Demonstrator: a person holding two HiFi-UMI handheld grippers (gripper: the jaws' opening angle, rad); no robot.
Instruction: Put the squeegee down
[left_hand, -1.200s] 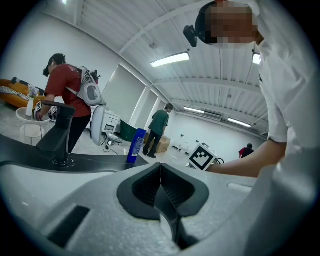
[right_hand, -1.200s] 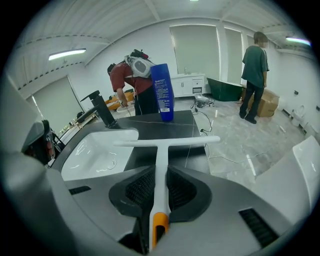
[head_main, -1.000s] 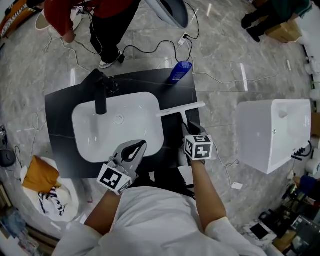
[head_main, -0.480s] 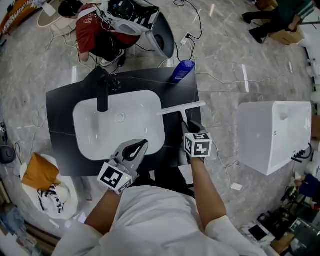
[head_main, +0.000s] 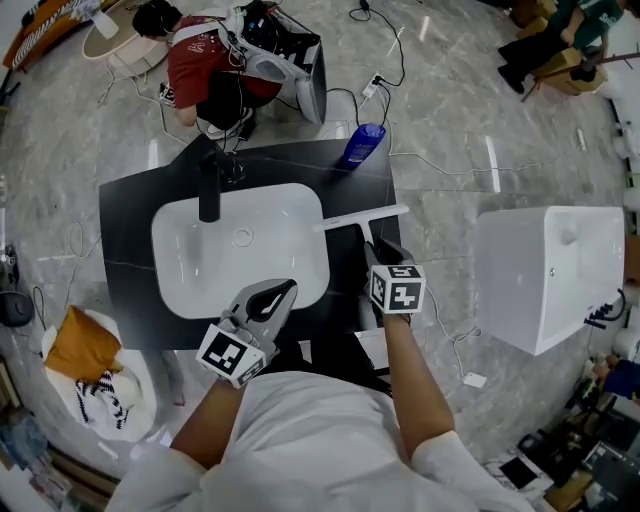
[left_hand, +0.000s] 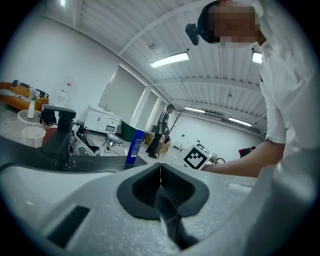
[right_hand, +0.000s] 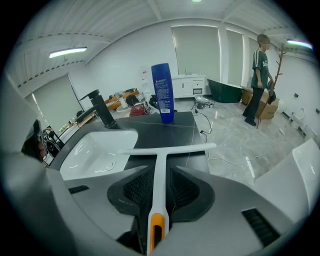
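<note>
Right claw (head_main: 378, 252) is clenched on the squeegee (head_main: 362, 217) handle. In the right gripper view the white handle runs between both pads (right_hand: 137, 187), orange end nearest the camera, blade crosswise out front. Squeegee sits over the right strip of the dark surface (head_main: 125, 240), just beside the right rim of the white basin (head_main: 240, 262), with the blade's far end reaching the surface's right edge. Can't tell whether the blade touches the surface. Left claw (head_main: 282, 292) is clenched on nothing, jaws together, at the basin's near rim. Black faucet (head_main: 209, 190) stands at the basin's far side. Blue bottle (head_main: 360, 143) is upright near the far right corner.
</note>
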